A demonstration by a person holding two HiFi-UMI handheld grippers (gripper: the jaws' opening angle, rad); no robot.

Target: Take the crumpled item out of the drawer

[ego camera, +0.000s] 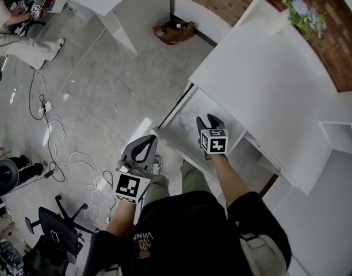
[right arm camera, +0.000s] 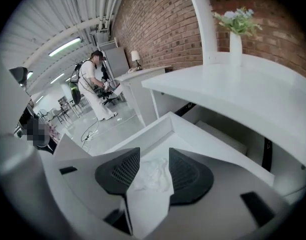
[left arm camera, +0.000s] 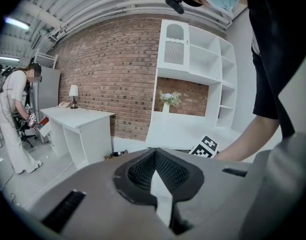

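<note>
White crumpled item [right arm camera: 151, 176] in drawer [right arm camera: 165, 125] | R tool [right arm camera: 154, 156] spread, item btwn jaws | L tool [left arm camera: 155, 156] pressed together

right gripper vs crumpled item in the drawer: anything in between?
Nothing. In the right gripper view the crumpled item shows straight through the open jaws of the right gripper, lying in the drawer, with no other object between.
</note>
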